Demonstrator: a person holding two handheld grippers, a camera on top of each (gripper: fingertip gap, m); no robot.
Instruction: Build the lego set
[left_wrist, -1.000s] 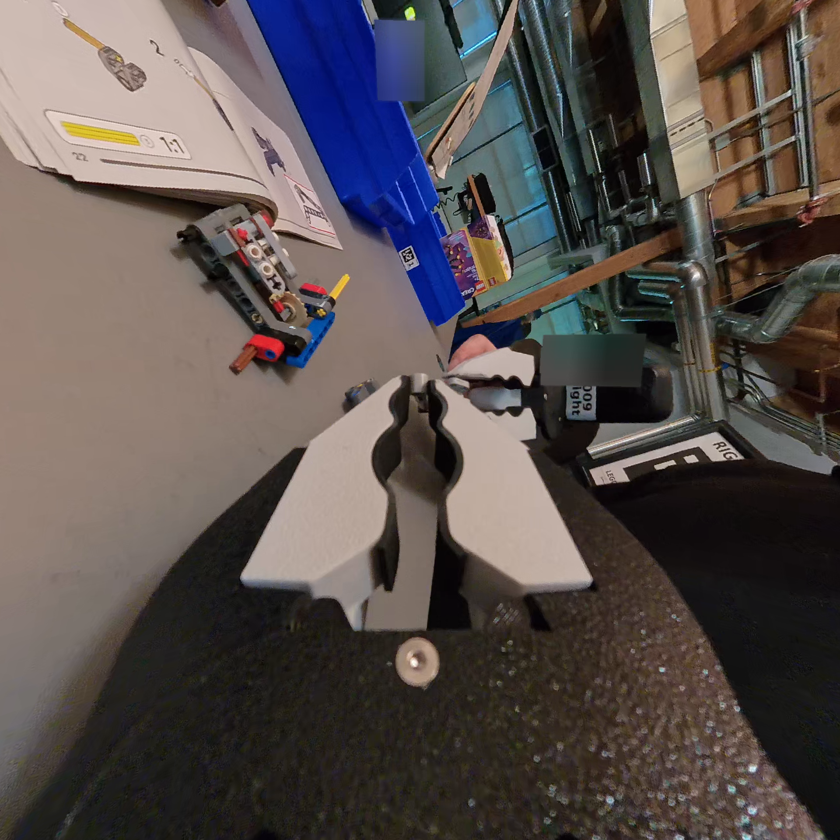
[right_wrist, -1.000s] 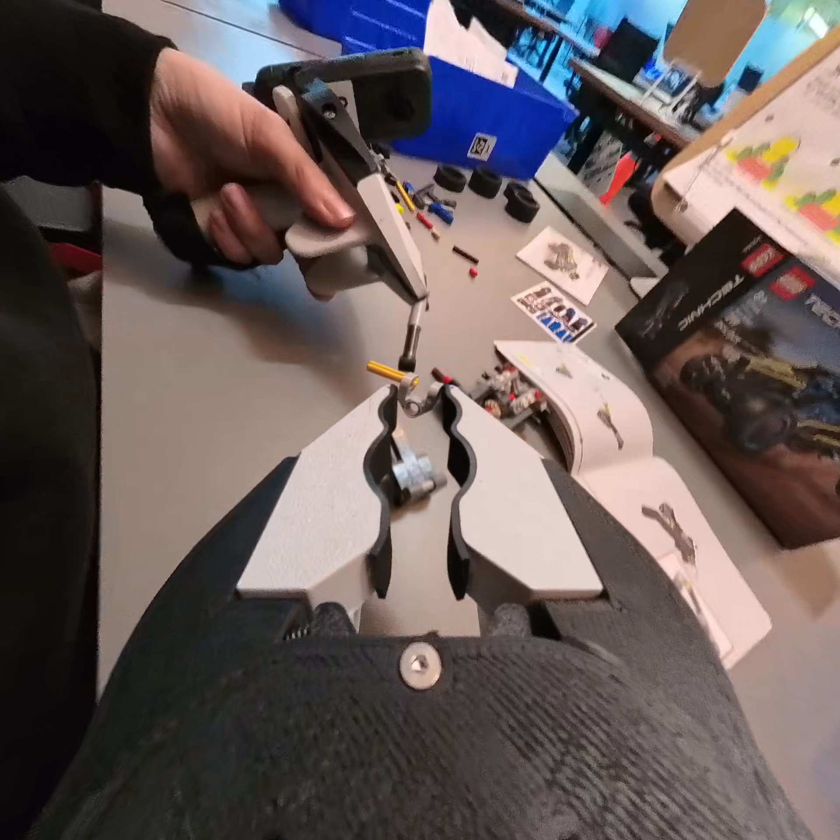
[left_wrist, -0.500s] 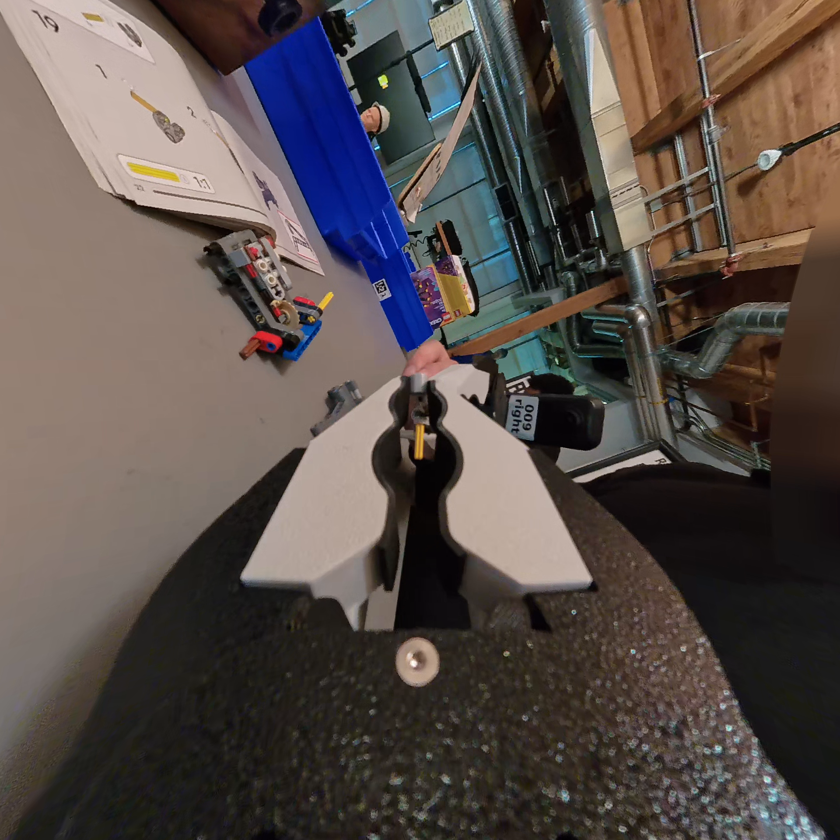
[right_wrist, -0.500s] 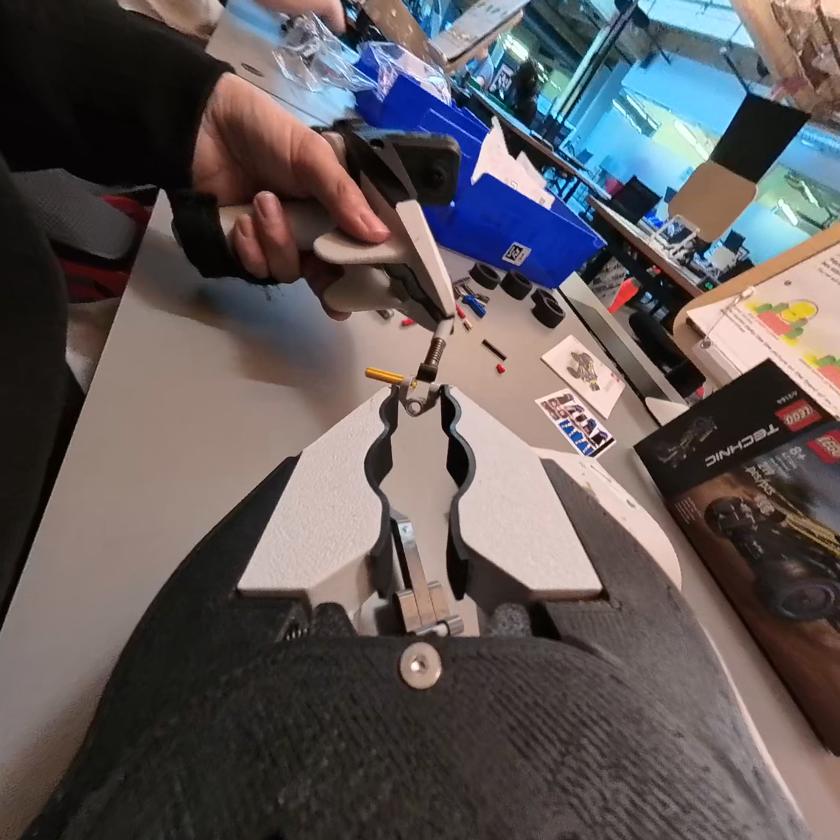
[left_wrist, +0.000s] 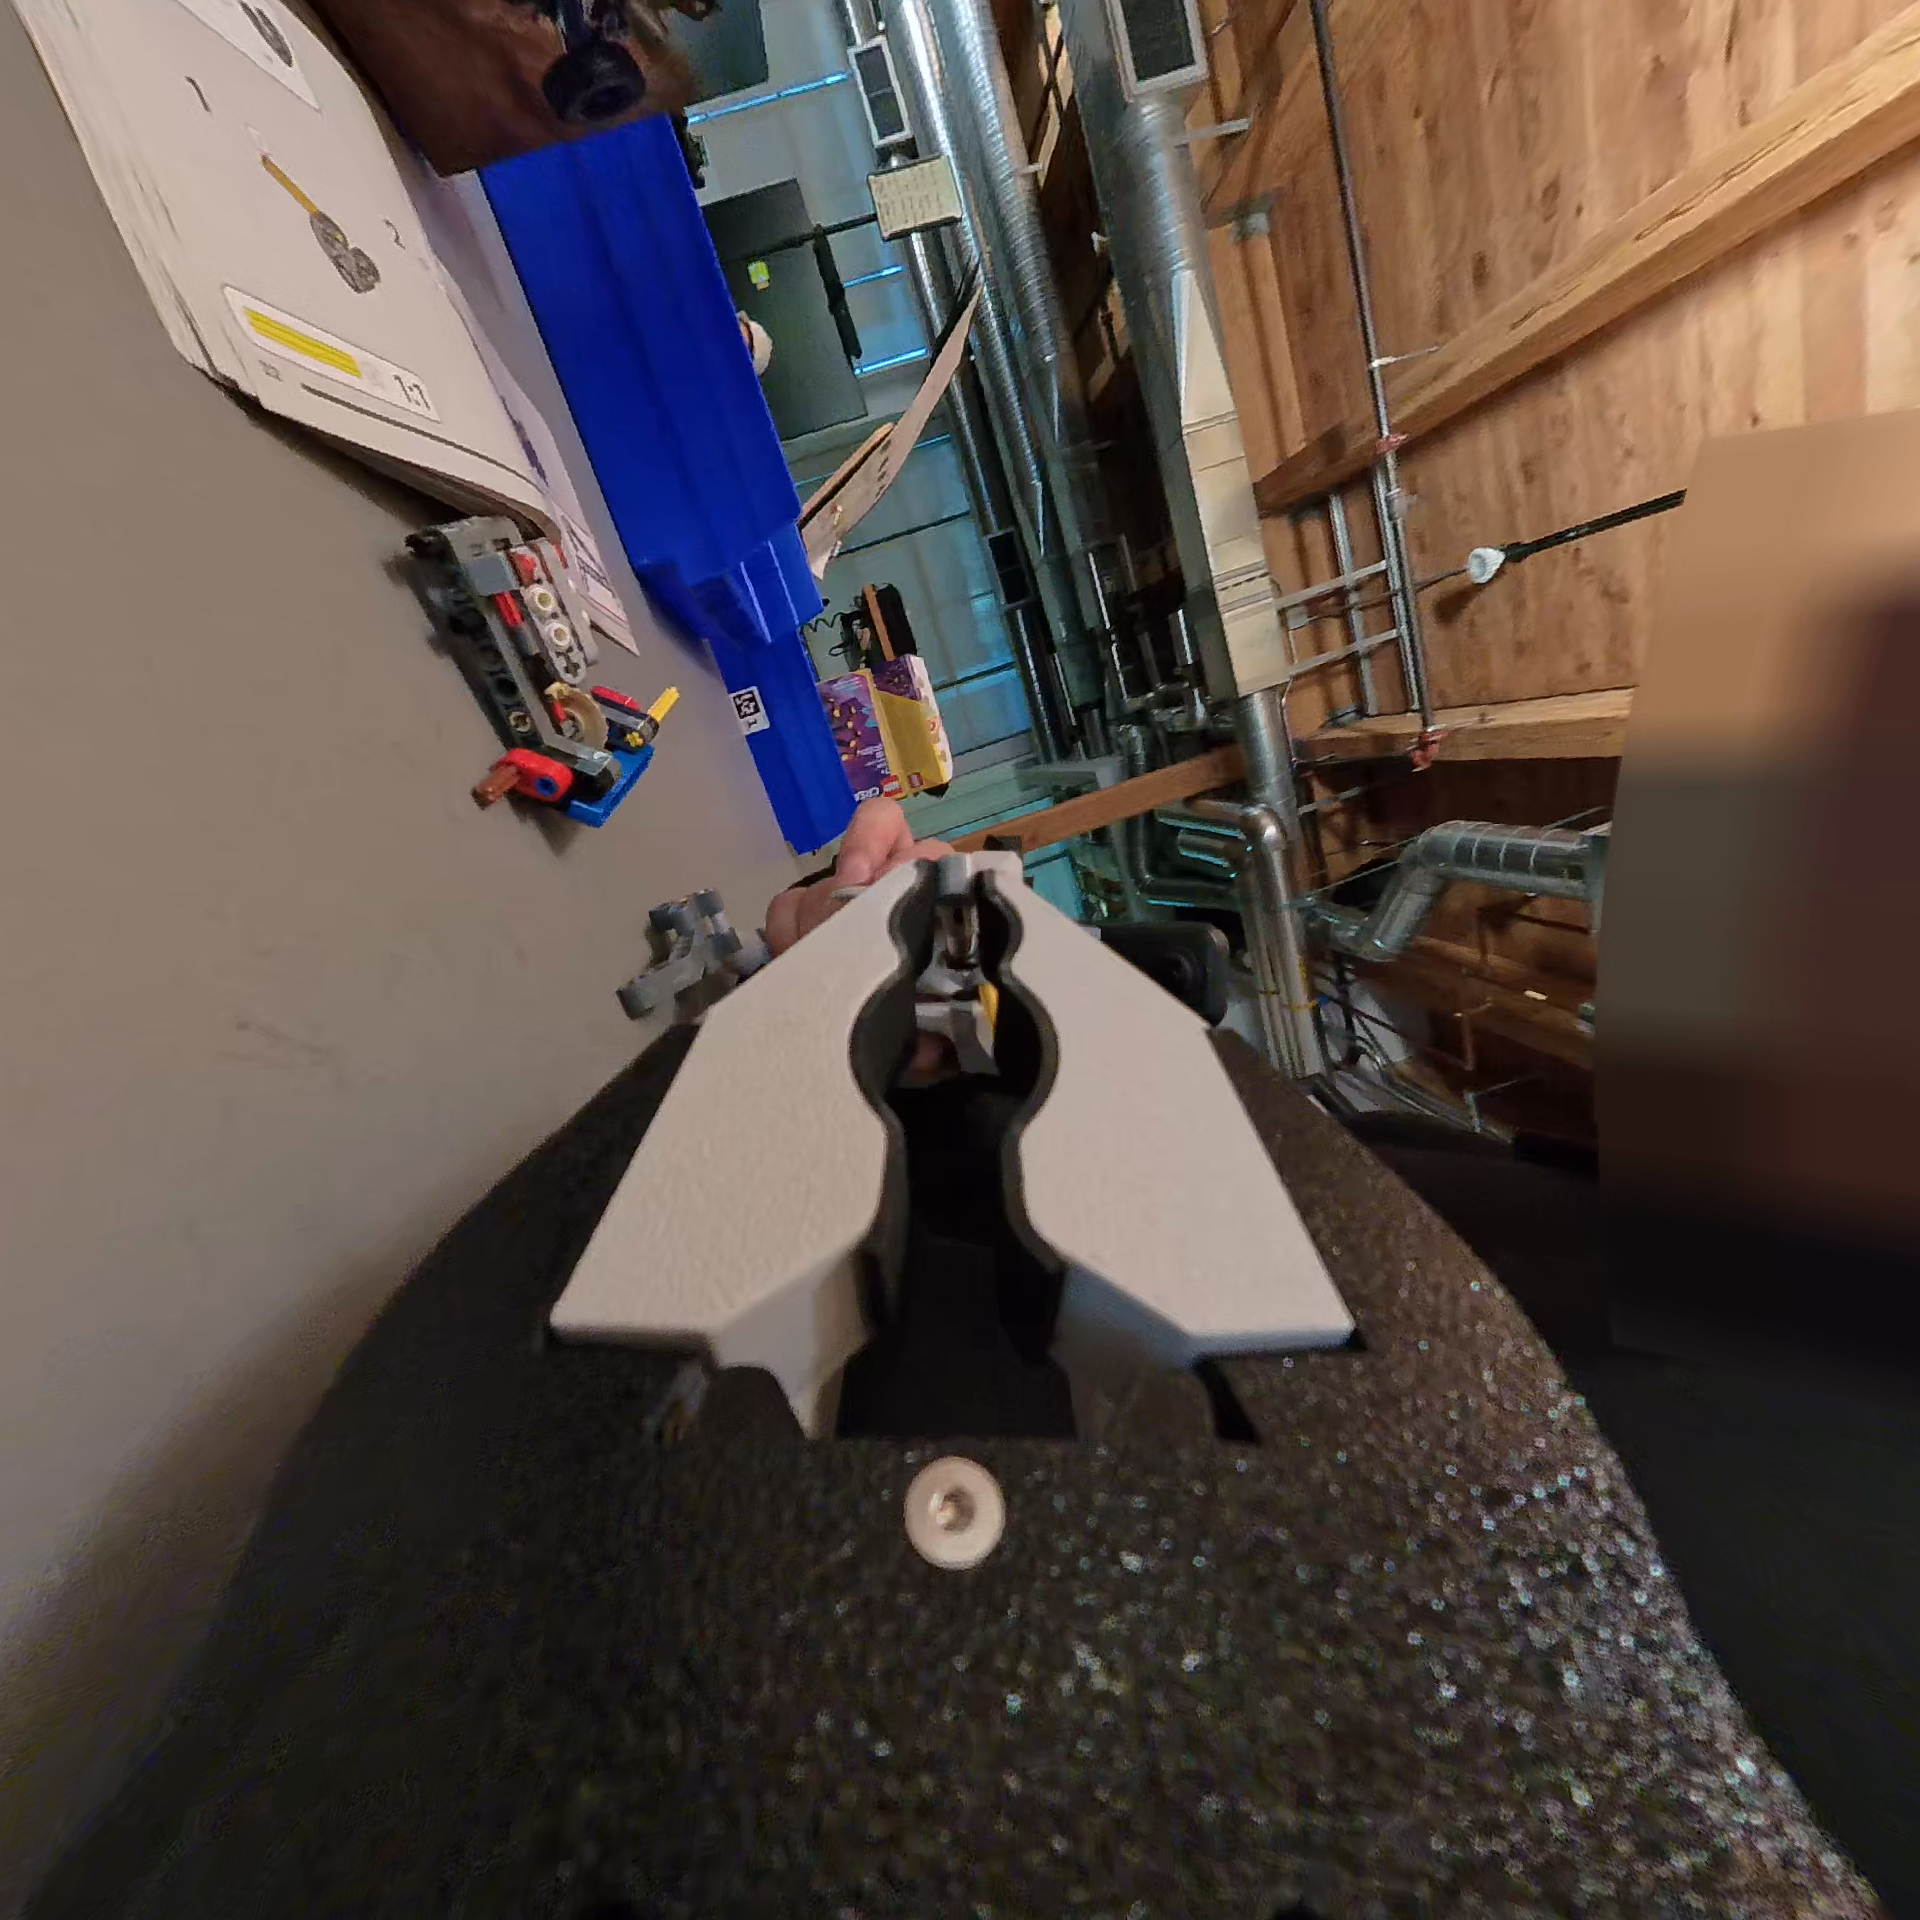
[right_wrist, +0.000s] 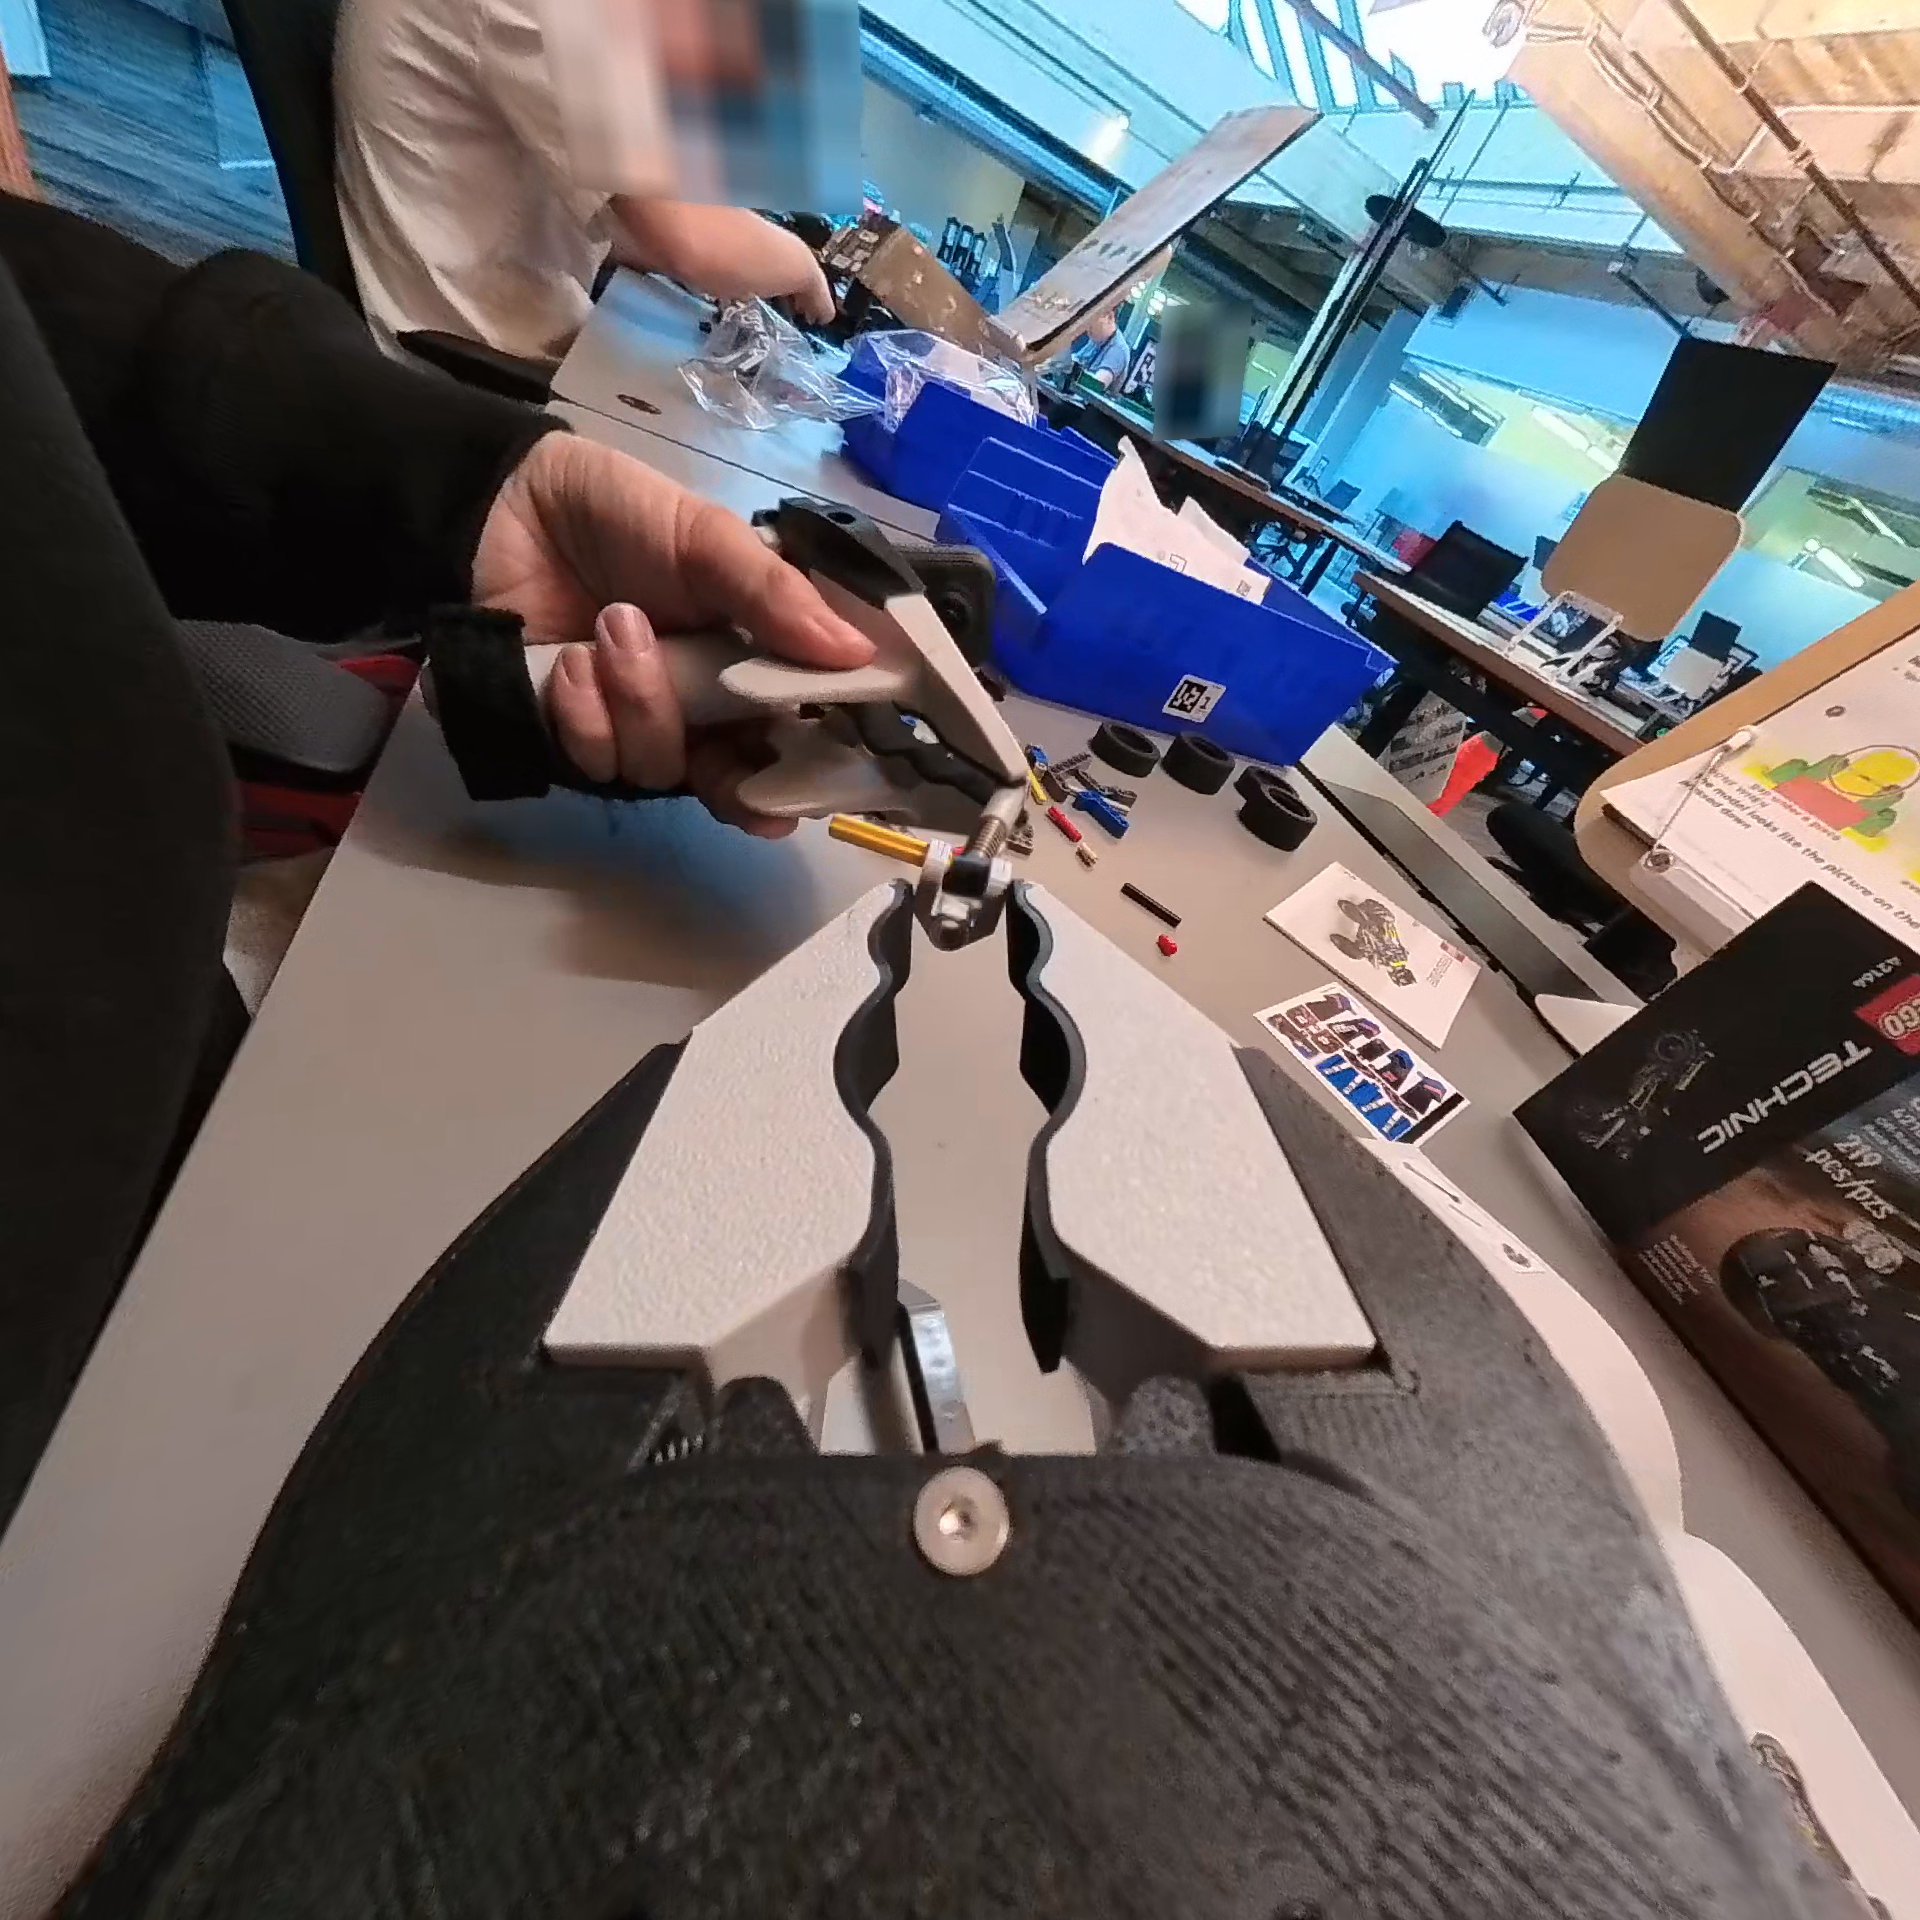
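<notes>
My right gripper (right_wrist: 961, 896) is shut on a small grey connector (right_wrist: 948, 920) with a yellow axle (right_wrist: 878, 836) sticking out to the left. My left gripper (left_wrist: 951, 871) is shut on a small grey-and-black spring piece (left_wrist: 954, 906). In the right wrist view the left gripper (right_wrist: 1003, 777) comes in from the left, held by a hand, and the spring piece (right_wrist: 992, 831) slants down so its black end touches the connector. Both are held above the table. A part-built assembly (left_wrist: 530, 665) lies by the instruction booklet (left_wrist: 260, 239).
A loose grey piece (left_wrist: 686, 951) lies on the table near my left gripper. Blue bins (right_wrist: 1174, 634), several black tyres (right_wrist: 1195, 764), small loose parts (right_wrist: 1081, 810), a sticker sheet (right_wrist: 1361, 1075) and the set's box (right_wrist: 1766, 1174) lie ahead and right. A person stands at the far table. My left and right fingertips are right by each other.
Both grippers have risen and tilted. The left gripper has turned flatter, and the spring piece's lower end has moved down onto the connector held in the right gripper.
</notes>
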